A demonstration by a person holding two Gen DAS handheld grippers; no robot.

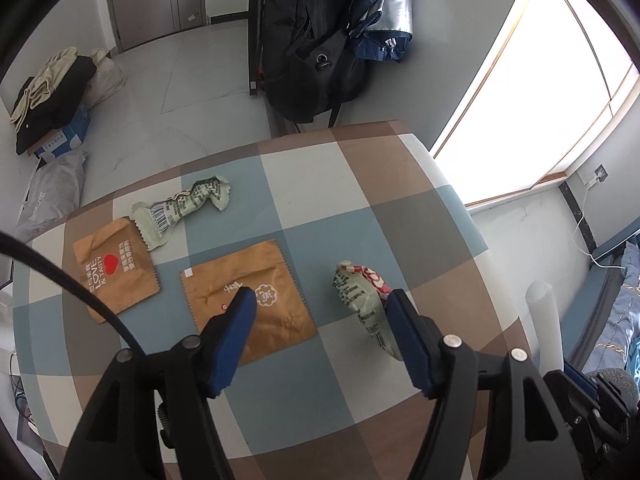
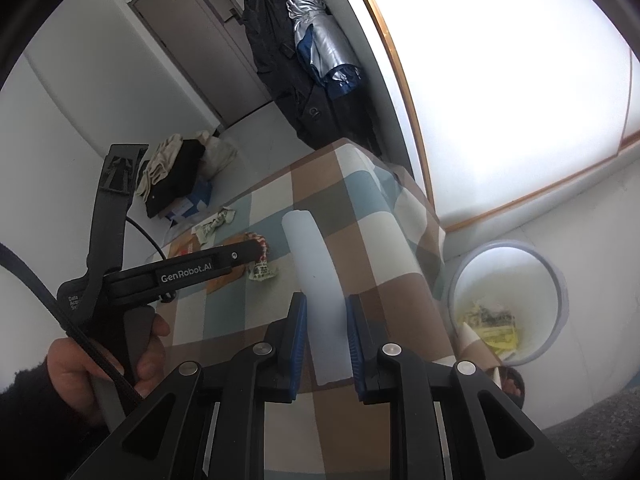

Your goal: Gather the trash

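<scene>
Four wrappers lie on the checkered tablecloth (image 1: 320, 184): a crumpled green one (image 1: 184, 208), a brown packet with a red heart (image 1: 116, 276), a larger brown packet (image 1: 256, 304) and a crumpled red, white and green wrapper (image 1: 360, 296). My left gripper (image 1: 320, 298) hangs open just above them. Its left finger is over the larger brown packet and its right finger is beside the red and green wrapper. Neither pad presses on anything. My right gripper (image 2: 326, 312) is shut on a white tube (image 2: 316, 280) that sticks out over the table.
A round white bin (image 2: 560, 280) with yellow trash inside stands on the floor right of the table. A black coat (image 1: 308, 48) and a silver umbrella (image 1: 384, 8) hang behind the table. A clothes pile (image 1: 52, 96) lies on the floor at left. A person's hand (image 2: 104, 364) holds the left gripper's handle.
</scene>
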